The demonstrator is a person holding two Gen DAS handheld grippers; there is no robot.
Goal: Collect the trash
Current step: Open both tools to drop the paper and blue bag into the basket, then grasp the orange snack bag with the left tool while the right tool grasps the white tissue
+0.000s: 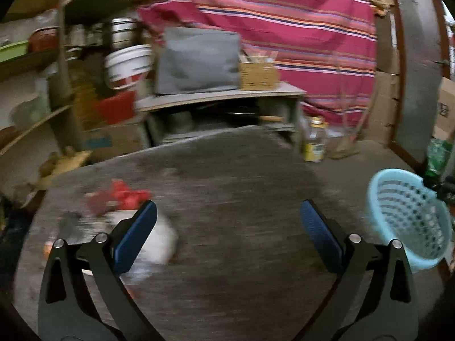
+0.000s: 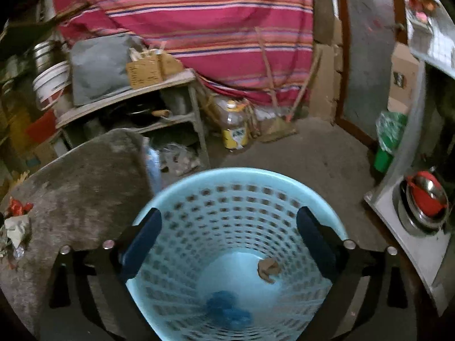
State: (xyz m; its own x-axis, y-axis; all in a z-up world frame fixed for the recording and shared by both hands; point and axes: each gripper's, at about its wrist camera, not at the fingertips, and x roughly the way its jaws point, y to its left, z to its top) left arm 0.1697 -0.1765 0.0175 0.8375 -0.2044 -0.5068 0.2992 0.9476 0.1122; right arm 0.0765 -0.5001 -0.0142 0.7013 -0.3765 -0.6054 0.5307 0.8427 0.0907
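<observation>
A pile of trash lies on the left of the dark table (image 1: 233, 187): a crumpled white paper (image 1: 159, 244) and a red wrapper (image 1: 128, 194). My left gripper (image 1: 227, 213) is open and empty over the table, its left finger just in front of the white paper. The light blue basket (image 1: 409, 218) stands to the right of the table. In the right wrist view my right gripper (image 2: 229, 221) is open and empty above the basket (image 2: 233, 179), which holds a brown paper scrap (image 2: 267, 270) and a blue crumpled piece (image 2: 227, 309). The trash pile (image 2: 15, 221) shows at the far left.
A low shelf (image 1: 221, 96) with a grey bag and a cardboard box stands behind the table, before a striped red cloth (image 1: 284, 14). A yellow-labelled bottle (image 1: 314, 142) stands on the floor. A counter with a red bowl (image 2: 423, 196) is at the right.
</observation>
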